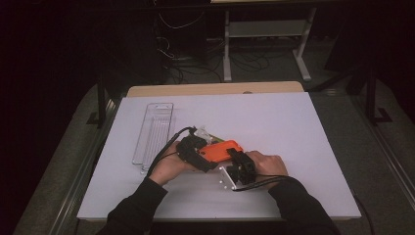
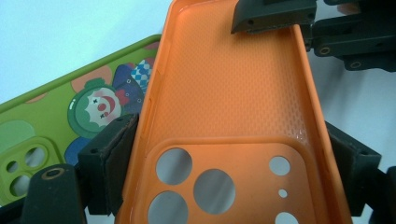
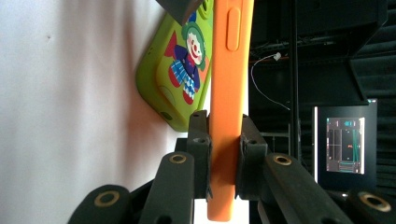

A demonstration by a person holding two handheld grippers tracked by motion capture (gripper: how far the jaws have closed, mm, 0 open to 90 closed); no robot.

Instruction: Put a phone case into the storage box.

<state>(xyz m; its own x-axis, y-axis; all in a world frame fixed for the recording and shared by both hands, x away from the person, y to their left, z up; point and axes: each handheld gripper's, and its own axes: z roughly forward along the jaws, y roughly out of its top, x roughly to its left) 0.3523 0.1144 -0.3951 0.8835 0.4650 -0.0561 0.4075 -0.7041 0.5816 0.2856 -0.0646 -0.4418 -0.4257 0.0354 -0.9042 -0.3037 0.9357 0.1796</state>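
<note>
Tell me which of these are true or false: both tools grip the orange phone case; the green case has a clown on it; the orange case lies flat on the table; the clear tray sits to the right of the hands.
1. Both tools grip the orange phone case. True: the left gripper clamps its two long sides near the camera holes, and the right gripper pinches it across its thickness.
2. The green case has a clown on it. True.
3. The orange case lies flat on the table. False: it is held up between the fingers, above the green case.
4. The clear tray sits to the right of the hands. False: in the high view it lies left of them.
</note>
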